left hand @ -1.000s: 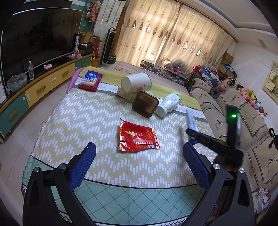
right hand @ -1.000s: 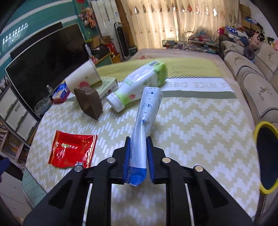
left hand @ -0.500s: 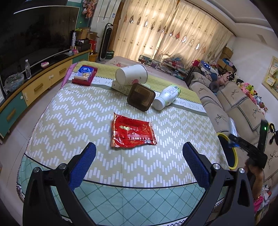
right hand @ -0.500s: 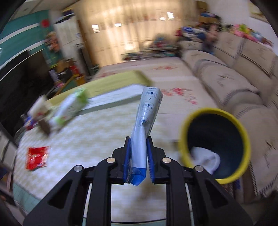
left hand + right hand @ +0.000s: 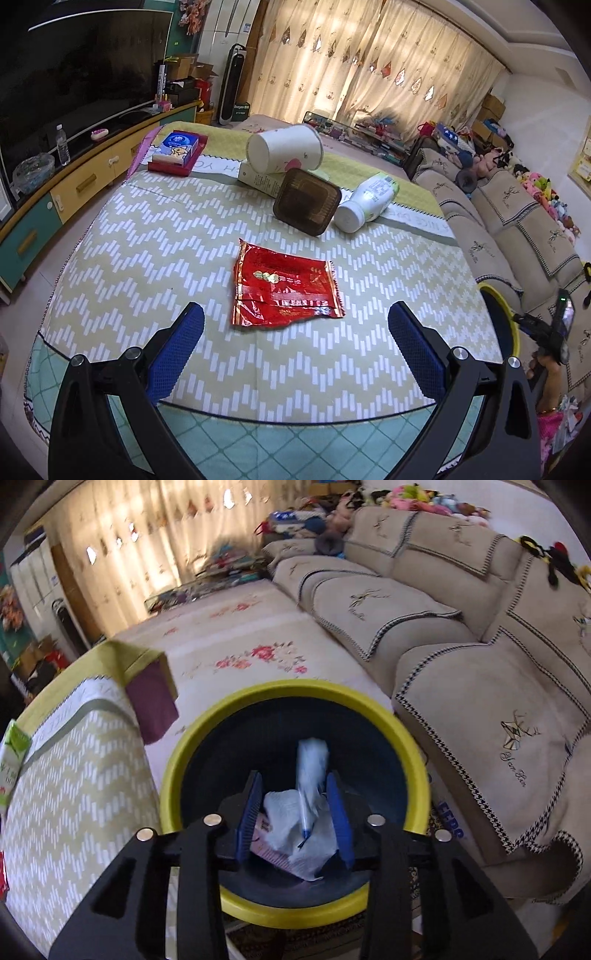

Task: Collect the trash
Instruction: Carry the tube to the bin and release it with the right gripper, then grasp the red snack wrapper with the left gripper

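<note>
My right gripper [image 5: 294, 805] is open above the yellow-rimmed bin [image 5: 229, 709]. The white and blue tube [image 5: 312, 771] is blurred between its fingers, falling into the bin onto crumpled white paper [image 5: 291, 823]. My left gripper [image 5: 295, 347] is open and empty, low over the table's near edge. A red wrapper [image 5: 282, 290] lies flat just beyond it. Farther back are a brown square lid [image 5: 307, 206], a white bottle [image 5: 365, 203] on its side and a tipped paper cup [image 5: 284, 147] on a flat box [image 5: 258, 179]. The bin's rim [image 5: 506, 314] shows at the right.
A red tray with a blue packet [image 5: 179, 152] sits at the table's far left corner. A beige sofa [image 5: 480, 657] runs along the right of the bin. A TV cabinet [image 5: 55, 184] stands left of the table [image 5: 147, 240].
My right gripper swung from the table to over the bin and opened, letting go of the tube. My left gripper stayed open and moved little.
</note>
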